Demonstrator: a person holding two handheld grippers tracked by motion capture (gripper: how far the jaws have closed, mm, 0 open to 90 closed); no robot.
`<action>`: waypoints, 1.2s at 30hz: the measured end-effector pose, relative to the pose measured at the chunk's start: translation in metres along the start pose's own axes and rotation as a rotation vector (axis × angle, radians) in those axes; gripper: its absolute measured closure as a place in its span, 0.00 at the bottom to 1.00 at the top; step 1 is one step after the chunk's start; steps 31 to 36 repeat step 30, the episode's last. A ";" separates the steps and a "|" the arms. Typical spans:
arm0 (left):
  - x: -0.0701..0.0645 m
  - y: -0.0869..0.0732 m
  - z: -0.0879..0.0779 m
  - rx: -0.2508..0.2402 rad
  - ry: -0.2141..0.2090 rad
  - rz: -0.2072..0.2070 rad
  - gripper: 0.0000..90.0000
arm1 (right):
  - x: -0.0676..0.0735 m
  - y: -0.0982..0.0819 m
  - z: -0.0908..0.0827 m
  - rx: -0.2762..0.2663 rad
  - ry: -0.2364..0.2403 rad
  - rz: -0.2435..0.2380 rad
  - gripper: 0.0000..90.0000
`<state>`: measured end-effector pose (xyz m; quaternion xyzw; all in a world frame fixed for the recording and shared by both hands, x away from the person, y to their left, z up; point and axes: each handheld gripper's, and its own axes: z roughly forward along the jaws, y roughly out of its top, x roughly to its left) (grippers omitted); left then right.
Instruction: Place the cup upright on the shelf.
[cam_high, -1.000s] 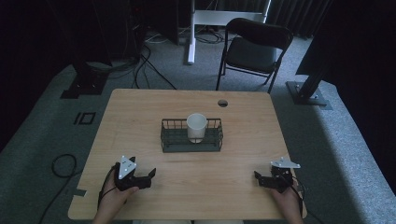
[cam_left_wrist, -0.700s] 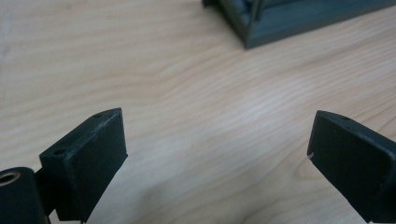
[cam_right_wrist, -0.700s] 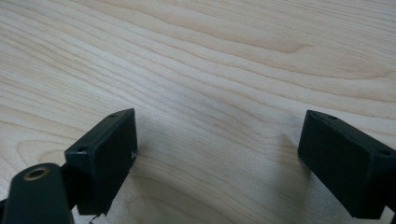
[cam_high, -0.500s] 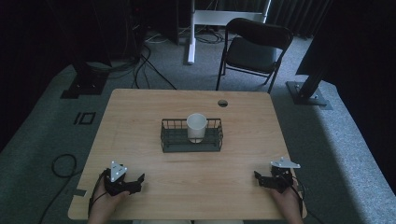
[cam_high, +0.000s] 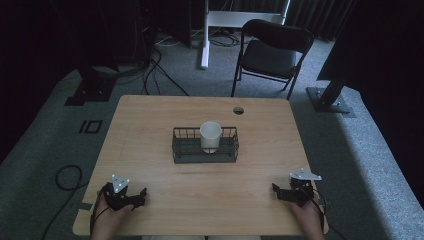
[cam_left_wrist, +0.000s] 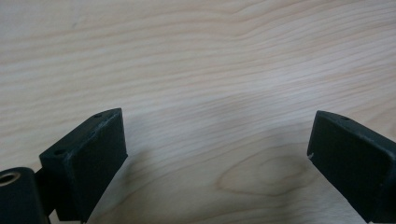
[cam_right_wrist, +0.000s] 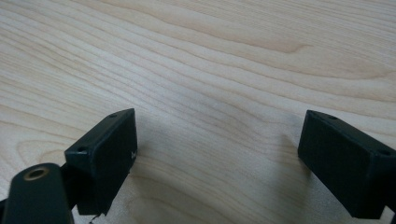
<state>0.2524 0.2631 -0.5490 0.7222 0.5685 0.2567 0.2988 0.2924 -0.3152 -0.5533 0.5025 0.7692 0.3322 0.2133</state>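
The left gripper (cam_high: 136, 196) has drawn back toward the near table (cam_high: 150, 125) edge, away from the basket (cam_high: 205, 150); jaws apart, empty. The right gripper (cam_high: 281, 191) rests likewise, so I judge nothing begun. The cup (cam_high: 210, 136) stands upright in the basket's right half, mouth up, axis vertical.
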 end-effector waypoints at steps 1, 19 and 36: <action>0.001 0.000 0.000 0.009 0.010 -0.009 0.06 | 0.000 0.000 0.000 0.000 0.000 0.000 0.13; 0.008 0.000 0.003 0.046 0.122 -0.158 0.04 | 0.000 0.000 0.000 0.000 0.000 -0.001 0.13; 0.008 0.001 0.004 0.043 0.129 -0.168 0.04 | 0.000 0.000 0.000 0.000 0.000 0.000 0.13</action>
